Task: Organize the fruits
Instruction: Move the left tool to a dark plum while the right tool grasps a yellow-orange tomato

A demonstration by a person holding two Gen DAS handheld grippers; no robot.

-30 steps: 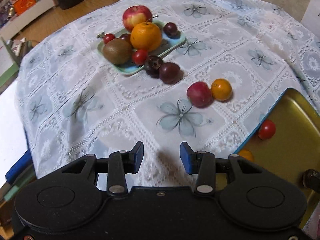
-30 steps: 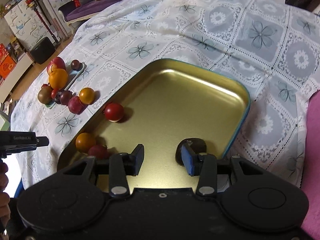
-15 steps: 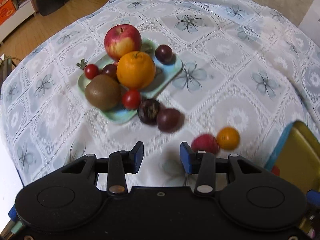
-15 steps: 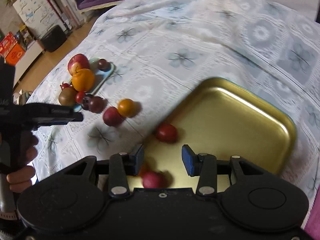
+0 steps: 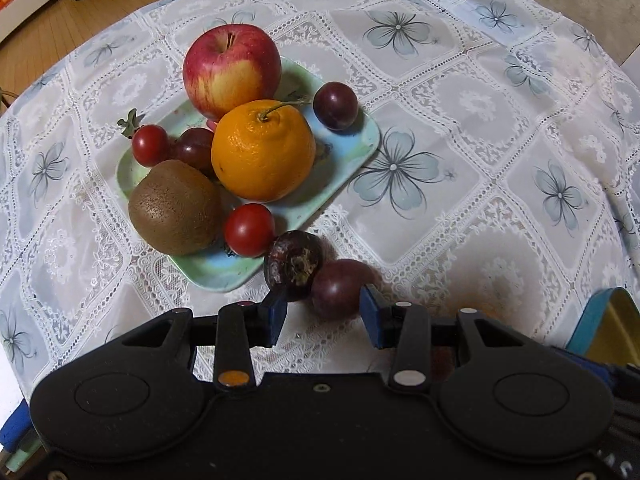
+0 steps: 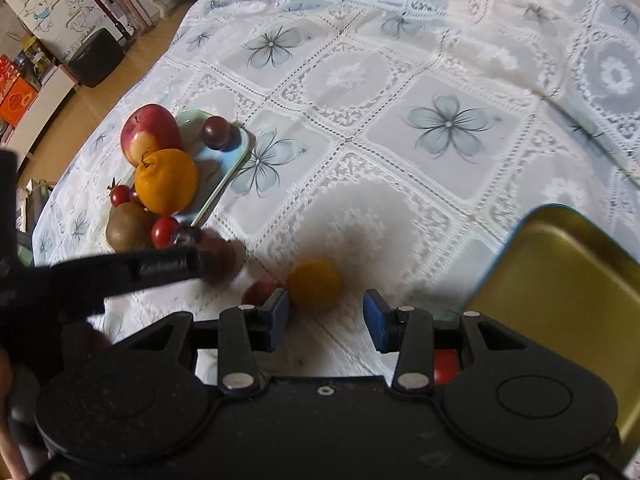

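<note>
Left gripper (image 5: 322,316) spread, empty; dark plum (image 5: 338,288) just ahead between its fingers. Smooth, round, likely bruisable: grip lightly across its middle.

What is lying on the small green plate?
On the plate sit an apple, an orange, a kiwi, two tomatoes and two plums. The big fruits may hide more behind them.
</note>
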